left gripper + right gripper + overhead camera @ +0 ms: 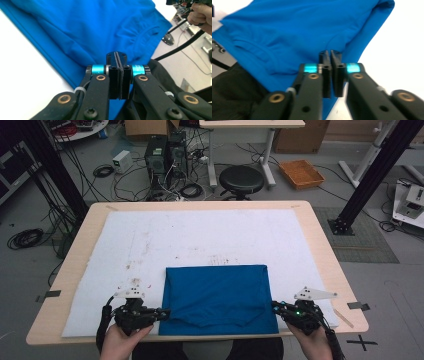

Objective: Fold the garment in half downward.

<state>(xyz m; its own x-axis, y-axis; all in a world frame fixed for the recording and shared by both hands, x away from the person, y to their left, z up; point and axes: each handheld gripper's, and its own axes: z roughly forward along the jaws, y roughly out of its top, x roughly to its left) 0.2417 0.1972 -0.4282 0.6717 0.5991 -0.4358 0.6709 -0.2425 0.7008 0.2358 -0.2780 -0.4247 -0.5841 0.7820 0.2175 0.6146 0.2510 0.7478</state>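
Blue cloth (218, 300) lies folded on the white mat (200, 235); left gripper (117, 57) pinched together at its edge, right gripper (330, 55) slightly apart.

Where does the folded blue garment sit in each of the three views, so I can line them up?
High view: blue garment lies low and centre on the white mat.
Left gripper view: blue garment spreads across the top, beyond the jaws.
Right gripper view: blue garment covers the upper left.
Shared landmark: the garment's curved neckline seam.
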